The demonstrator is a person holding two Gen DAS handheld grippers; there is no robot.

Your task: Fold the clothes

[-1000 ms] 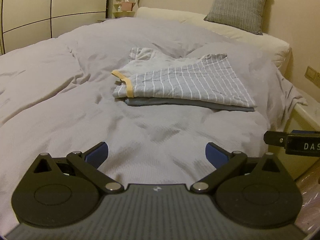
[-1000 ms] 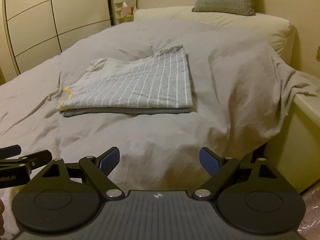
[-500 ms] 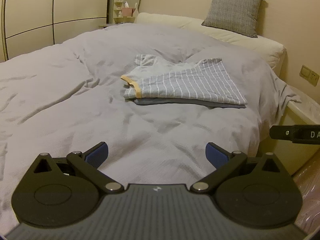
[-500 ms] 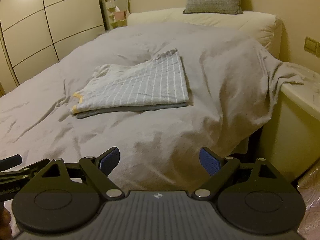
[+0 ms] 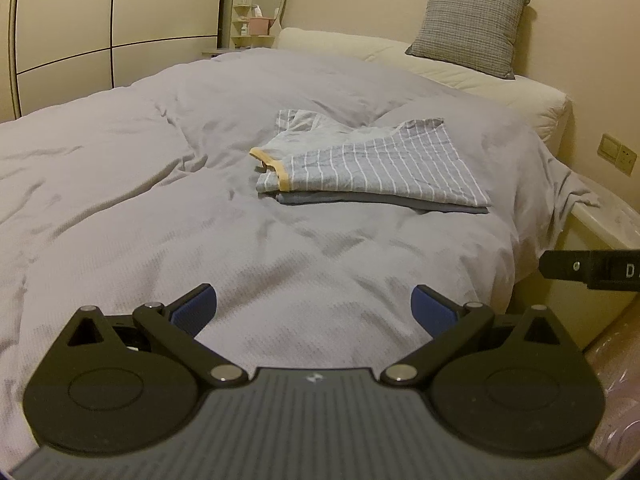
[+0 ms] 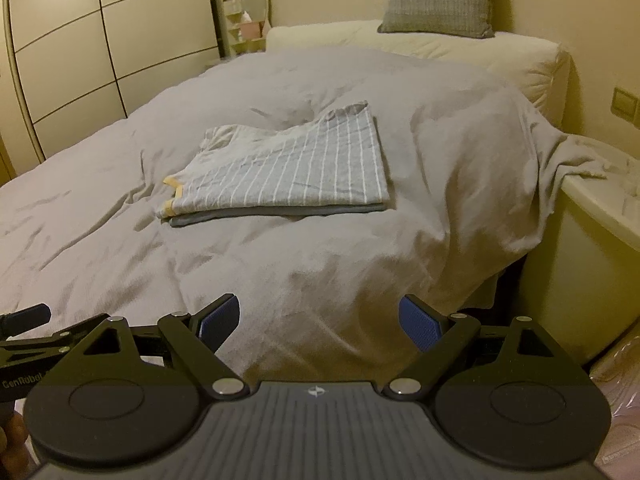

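Observation:
A folded grey garment with thin white stripes and a yellow collar edge (image 5: 372, 164) (image 6: 292, 176) lies on the bed's grey duvet (image 5: 160, 208) (image 6: 120, 216), stacked on a plain darker grey folded piece (image 5: 380, 202) (image 6: 280, 213). My left gripper (image 5: 314, 310) hangs open over the near part of the duvet, well short of the stack, with nothing between its blue pads. My right gripper (image 6: 318, 322) is open too, empty, near the bed's front corner. Each gripper shows at the edge of the other's view.
A cream headboard cushion (image 5: 460, 74) with a grey checked pillow (image 5: 468, 26) stands at the far end. Wardrobe doors (image 6: 100, 48) line the left. A cream nightstand (image 6: 596, 248) stands right of the bed, with the duvet corner draped on it. A small shelf and oval mirror (image 5: 260, 16) stand behind.
Both grippers have drawn back and up from the folded stack, which now looks smaller and farther off. Both stayed open; the clothes have not moved.

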